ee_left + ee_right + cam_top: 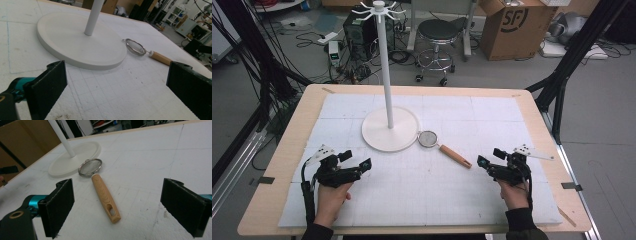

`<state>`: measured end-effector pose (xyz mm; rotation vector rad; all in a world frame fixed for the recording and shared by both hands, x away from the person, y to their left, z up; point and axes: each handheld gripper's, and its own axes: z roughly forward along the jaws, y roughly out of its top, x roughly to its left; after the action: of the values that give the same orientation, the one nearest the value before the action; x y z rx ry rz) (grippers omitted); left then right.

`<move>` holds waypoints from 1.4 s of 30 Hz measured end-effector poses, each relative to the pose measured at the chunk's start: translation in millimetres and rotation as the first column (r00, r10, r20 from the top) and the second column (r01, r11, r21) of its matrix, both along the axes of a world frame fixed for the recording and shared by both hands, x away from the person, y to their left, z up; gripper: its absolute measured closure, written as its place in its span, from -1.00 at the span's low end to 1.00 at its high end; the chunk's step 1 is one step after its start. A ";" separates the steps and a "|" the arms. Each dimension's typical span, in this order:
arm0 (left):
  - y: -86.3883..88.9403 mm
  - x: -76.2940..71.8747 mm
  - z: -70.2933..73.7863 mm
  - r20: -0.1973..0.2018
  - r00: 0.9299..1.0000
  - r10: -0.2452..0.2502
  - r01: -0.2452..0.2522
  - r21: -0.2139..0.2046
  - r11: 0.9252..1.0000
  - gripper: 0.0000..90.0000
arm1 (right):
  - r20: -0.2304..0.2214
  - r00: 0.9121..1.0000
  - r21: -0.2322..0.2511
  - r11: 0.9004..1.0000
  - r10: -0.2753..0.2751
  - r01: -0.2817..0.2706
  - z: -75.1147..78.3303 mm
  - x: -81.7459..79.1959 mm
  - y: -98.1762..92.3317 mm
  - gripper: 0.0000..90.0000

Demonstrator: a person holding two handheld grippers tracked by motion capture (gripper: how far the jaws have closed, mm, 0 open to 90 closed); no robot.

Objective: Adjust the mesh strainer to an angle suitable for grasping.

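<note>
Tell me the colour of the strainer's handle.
Light tan wood grain; the strainer's handle shows best in the right gripper view.

White-padded table (532, 107) with stand (390, 129) and strainer (428, 138)

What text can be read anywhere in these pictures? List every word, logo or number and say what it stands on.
"SF": large dark letters inside a partial ring, on the side of the cardboard box on the floor behind the table.
The small device on the floor by the cables has a lit display, too small to read.
No markings can be seen on the strainer, the white stand or either gripper.
</note>
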<state>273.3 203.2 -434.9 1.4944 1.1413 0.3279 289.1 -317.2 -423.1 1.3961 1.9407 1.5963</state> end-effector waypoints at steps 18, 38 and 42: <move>0.2 -0.2 -2.2 -0.002 1.000 0.005 -0.005 0.021 1.000 -0.92 | -0.084 0.994 0.046 0.997 0.065 -0.061 2.2 8.1 19.3 -0.32; 2.5 -2.6 -1.9 0.008 1.000 0.013 -0.014 0.024 1.000 -0.92 | -0.168 0.983 0.100 0.993 0.073 -0.057 4.7 37.8 24.1 0.45; 2.0 -2.0 -2.3 0.008 1.000 0.013 -0.013 0.024 1.000 -0.92 | -0.173 0.982 0.097 0.993 0.080 -0.064 7.2 44.2 28.0 0.57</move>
<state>271.2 205.2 -437.3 1.5055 1.1447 0.3574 333.4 -289.3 -415.9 1.5688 2.0632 1.6627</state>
